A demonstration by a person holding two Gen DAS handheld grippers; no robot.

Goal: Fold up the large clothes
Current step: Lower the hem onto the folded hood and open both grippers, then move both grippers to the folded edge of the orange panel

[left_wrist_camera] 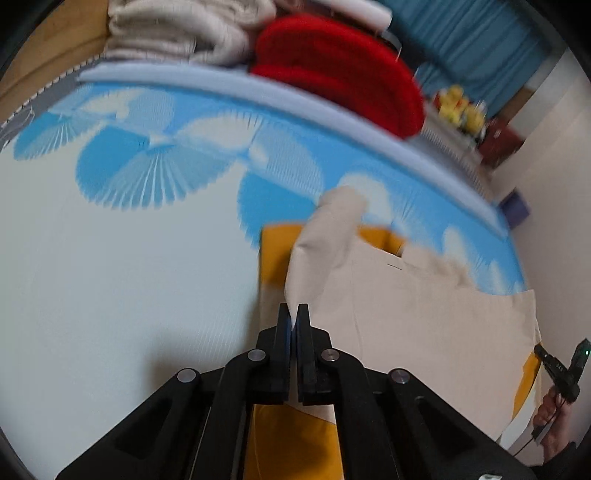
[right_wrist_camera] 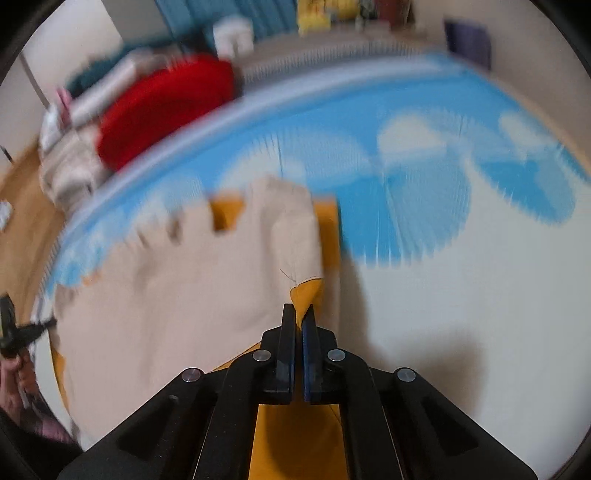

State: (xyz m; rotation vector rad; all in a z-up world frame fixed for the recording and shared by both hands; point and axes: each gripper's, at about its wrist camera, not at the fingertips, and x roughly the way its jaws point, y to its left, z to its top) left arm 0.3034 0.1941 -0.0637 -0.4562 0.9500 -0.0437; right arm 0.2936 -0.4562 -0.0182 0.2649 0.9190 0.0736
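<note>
**Beige-and-mustard garment, pinched at two edges**

Black left gripper (left_wrist_camera: pixel 293 314), lower centre: clenched on the beige garment (left_wrist_camera: pixel 424 314). Right gripper (right_wrist_camera: pixel 299 314): clenched on its mustard lining edge. Garment lies spread on blue-and-white mat (left_wrist_camera: pixel 110 258). Upper frame: red folded item (left_wrist_camera: pixel 340 70), beige folded pile (left_wrist_camera: pixel 177 33).

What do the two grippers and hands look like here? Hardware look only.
Both the left gripper and the right gripper are matte black, with flat slim fingers on angled linkage arms with round silver pins. The right one's pad looks blue. In the left view, the other unit shows a green light and a thin black cable.
</note>
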